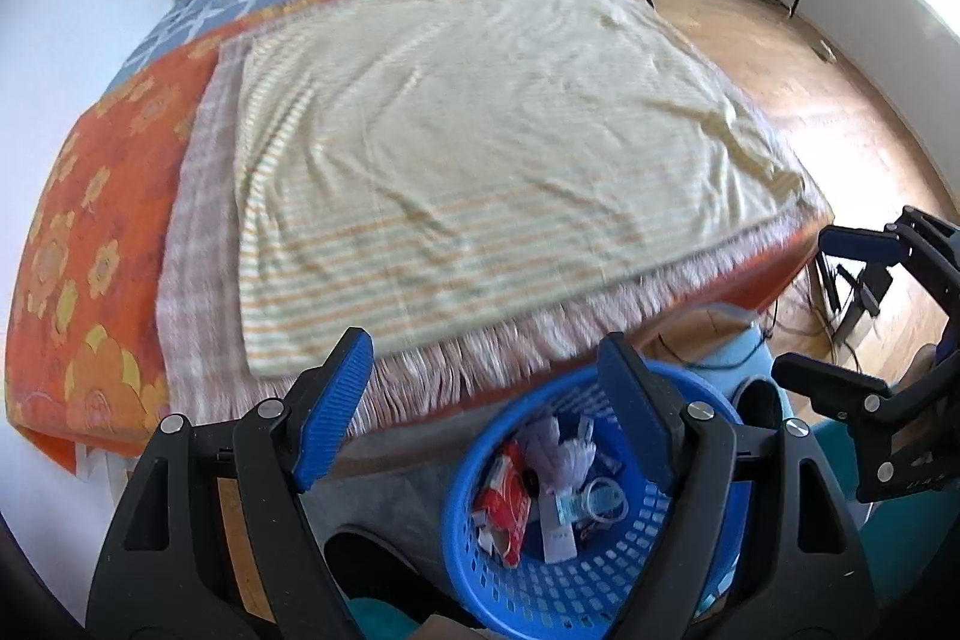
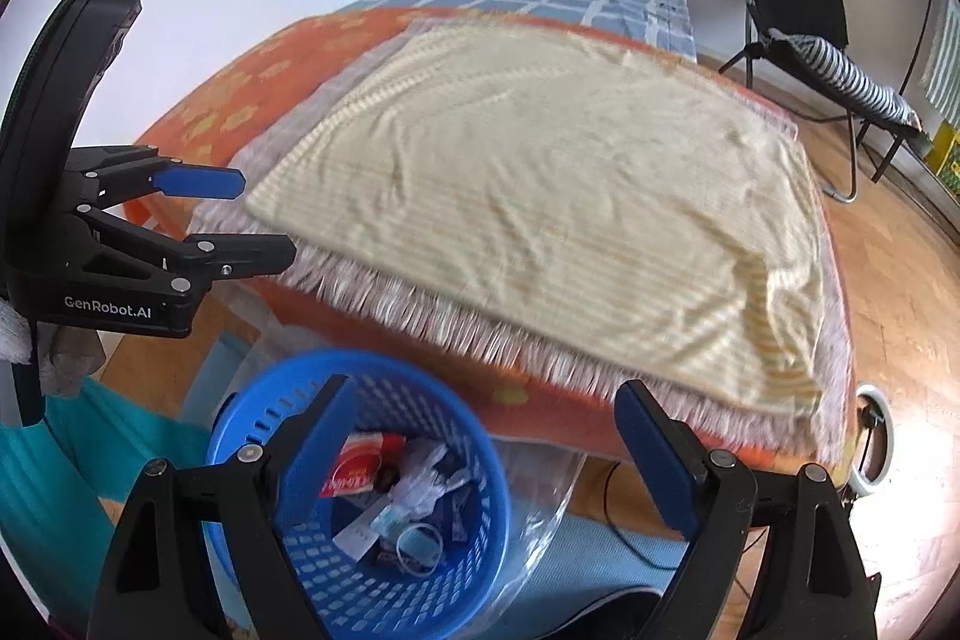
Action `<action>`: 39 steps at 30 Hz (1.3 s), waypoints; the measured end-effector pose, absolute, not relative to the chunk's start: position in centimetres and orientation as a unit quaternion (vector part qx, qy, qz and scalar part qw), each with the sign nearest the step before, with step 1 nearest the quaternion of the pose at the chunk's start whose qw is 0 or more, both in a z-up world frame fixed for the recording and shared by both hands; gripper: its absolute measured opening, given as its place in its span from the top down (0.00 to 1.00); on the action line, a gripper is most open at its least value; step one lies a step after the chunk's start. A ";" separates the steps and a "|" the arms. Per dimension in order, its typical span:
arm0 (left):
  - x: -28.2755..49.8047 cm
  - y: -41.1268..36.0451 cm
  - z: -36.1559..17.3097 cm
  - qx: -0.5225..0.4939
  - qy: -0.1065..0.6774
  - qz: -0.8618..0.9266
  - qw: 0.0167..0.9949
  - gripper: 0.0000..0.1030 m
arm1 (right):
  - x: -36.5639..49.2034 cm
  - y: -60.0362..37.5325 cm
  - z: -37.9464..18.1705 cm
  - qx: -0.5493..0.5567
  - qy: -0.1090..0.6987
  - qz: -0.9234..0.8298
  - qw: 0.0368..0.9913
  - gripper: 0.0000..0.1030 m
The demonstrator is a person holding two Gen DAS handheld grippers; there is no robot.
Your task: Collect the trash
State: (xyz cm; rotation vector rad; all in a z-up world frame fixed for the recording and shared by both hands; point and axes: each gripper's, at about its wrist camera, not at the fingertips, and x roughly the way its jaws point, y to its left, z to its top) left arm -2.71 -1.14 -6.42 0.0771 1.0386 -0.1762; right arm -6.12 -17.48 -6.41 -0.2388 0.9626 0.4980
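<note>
Trash in blue basket (image 1: 678, 568), grippers empty

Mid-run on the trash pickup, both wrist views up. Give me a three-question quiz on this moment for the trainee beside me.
1. True or false: the left gripper is holding a piece of trash.
2. Where does the collected trash sit? A) on the yellow striped towel B) in the blue basket C) on the folding chair
3. Fill in: the red wrapper lies ____ the basket.

Key
1. False: both it and the right gripper are open and empty.
2. B. No trash shows on the towel.
3. Inside, beside crumpled white paper.
</note>
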 end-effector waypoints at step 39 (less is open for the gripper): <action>1.0 -2.3 -1.4 0.018 0.429 -0.047 0.902 0.02 | -0.2 -20.5 -3.3 -0.032 0.409 0.204 0.889 0.00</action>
